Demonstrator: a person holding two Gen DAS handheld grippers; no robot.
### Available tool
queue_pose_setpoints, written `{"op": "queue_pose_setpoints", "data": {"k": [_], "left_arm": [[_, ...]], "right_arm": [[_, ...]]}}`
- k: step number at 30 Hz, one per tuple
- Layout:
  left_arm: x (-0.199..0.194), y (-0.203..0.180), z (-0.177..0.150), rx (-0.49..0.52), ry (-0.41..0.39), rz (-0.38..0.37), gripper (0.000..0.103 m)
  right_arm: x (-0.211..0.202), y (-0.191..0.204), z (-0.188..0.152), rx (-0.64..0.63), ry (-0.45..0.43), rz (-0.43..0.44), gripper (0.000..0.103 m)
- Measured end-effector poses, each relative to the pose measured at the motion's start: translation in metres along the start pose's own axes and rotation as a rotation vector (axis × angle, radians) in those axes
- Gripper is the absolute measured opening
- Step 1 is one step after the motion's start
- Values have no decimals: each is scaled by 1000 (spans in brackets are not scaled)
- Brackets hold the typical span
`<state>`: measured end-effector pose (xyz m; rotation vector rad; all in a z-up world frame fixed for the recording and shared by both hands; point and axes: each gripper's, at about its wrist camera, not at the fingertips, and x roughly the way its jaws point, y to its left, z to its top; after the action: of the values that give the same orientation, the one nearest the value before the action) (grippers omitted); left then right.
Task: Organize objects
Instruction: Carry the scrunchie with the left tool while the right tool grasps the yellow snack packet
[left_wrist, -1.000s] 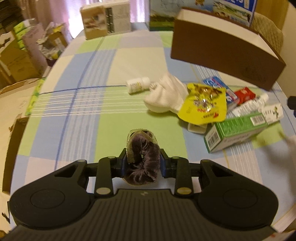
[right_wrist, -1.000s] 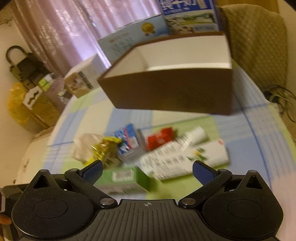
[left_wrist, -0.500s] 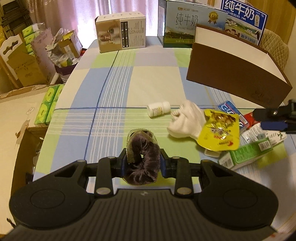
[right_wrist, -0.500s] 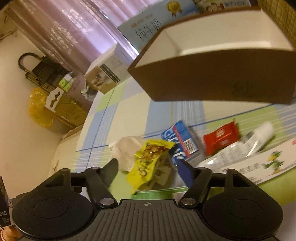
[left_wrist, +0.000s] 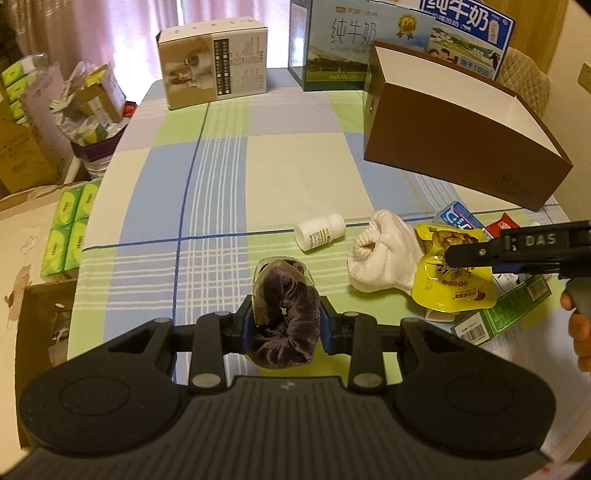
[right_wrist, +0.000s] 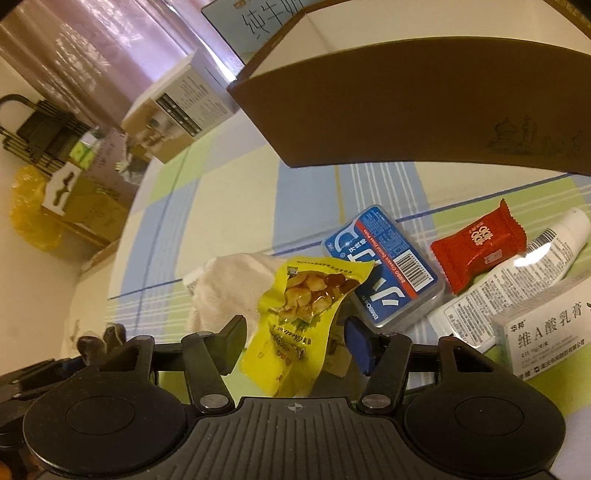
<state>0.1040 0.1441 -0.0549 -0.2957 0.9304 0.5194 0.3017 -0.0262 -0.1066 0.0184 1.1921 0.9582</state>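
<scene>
My left gripper (left_wrist: 286, 323) is shut on a dark purple velvet scrunchie (left_wrist: 286, 321) and holds it above the checked tablecloth. My right gripper (right_wrist: 295, 341) is open, its jaws on either side of a yellow snack pouch (right_wrist: 299, 314) without touching it; the pouch also shows in the left wrist view (left_wrist: 452, 273). Around the pouch lie a white glove (left_wrist: 384, 254), a white pill bottle (left_wrist: 319, 232), a blue floss case (right_wrist: 384, 269), a red candy wrapper (right_wrist: 480, 251), a white tube (right_wrist: 517, 280) and a green box (left_wrist: 502, 310). An open brown box (left_wrist: 458, 147) stands behind them.
Milk cartons (left_wrist: 340, 48) and a beige carton (left_wrist: 214, 74) stand at the table's far edge. Cardboard boxes and green tissue packs (left_wrist: 68, 229) lie on the floor to the left. A white medicine box (right_wrist: 546, 332) lies at the right.
My right gripper has moved down and left onto the yellow pouch and narrowed its jaws around it. My left gripper has drawn back and higher, still holding the scrunchie.
</scene>
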Motion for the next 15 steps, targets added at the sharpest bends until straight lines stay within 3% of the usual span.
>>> {"op": "queue_pose_setpoints", "data": {"k": [5,8,15], "left_arm": [[5,7,3,18,2,-31,29],[8,10,5,27,2,-48,29],[9,11,9,49,-5,-87,29]], "right_arm": [[3,5,-3,0,-23,-39,32],[-6,2,-4,37,-54,-28,25],[-29,8,-5,38,-109,-31,22]]}}
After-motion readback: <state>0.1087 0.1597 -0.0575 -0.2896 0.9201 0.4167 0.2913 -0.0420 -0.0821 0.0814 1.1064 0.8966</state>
